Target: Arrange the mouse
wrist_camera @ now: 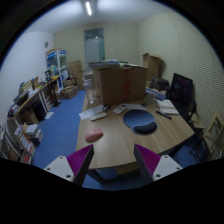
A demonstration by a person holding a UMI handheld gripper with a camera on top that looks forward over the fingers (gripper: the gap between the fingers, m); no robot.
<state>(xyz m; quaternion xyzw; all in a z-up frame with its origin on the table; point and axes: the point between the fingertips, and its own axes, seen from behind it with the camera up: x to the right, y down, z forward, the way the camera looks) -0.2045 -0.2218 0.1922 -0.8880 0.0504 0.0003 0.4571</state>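
Note:
A pink mouse lies on the wooden table, near its left edge, beyond my left finger. A dark blue round mouse mat lies further along the table, to the right of the mouse. My gripper is open and empty, held above the table's near edge. Its two fingers with magenta pads stand wide apart, with nothing between them.
A monitor and papers stand at the table's right side. A keyboard lies at the far left of the table. Large cardboard boxes stand behind it. Cluttered shelves line the left wall across blue floor.

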